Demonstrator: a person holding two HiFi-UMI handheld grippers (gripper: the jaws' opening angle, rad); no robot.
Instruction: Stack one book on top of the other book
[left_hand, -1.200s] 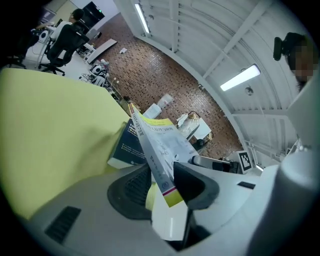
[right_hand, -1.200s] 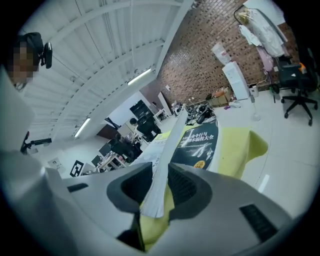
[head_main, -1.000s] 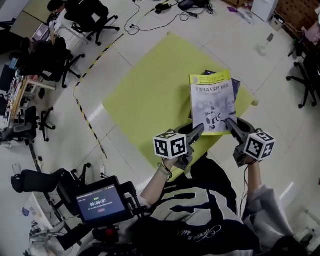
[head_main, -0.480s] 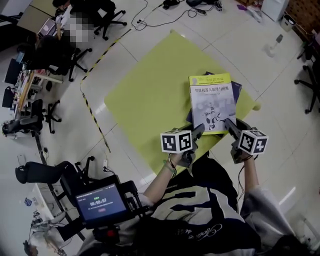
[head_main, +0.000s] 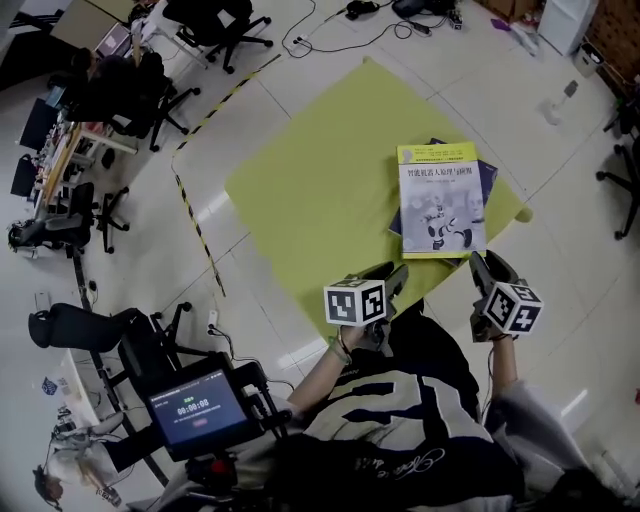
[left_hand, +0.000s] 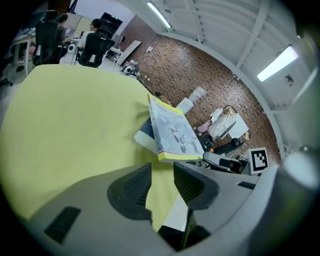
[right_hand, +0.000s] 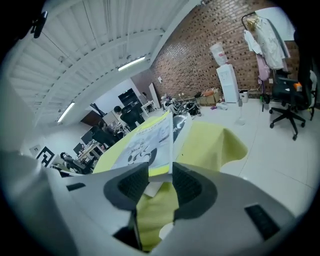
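Note:
A book with a yellow and white cover (head_main: 440, 200) lies flat on a dark blue book (head_main: 487, 175) at the right side of the yellow-covered table (head_main: 320, 190). My left gripper (head_main: 388, 275) hangs short of the stack's near left corner, open and empty; in its own view the jaws (left_hand: 161, 167) frame bare cloth, with the top book (left_hand: 172, 131) beyond. My right gripper (head_main: 488, 268) sits at the near right corner, its jaws opening. In the right gripper view the top book's (right_hand: 145, 142) corner lies at the fingertips (right_hand: 160, 172), with the pads clear of it.
The table's near edge runs just under both grippers. Office chairs (head_main: 215, 25) and cables (head_main: 330, 20) stand on the floor beyond the table, and striped tape (head_main: 195, 215) runs along its left. A screen on a rig (head_main: 195, 410) sits at my lower left.
Both grippers have drawn back and sunk from the top book's near corners toward the person. The right gripper's jaws have widened off the book's edge. The book rests on the dark one.

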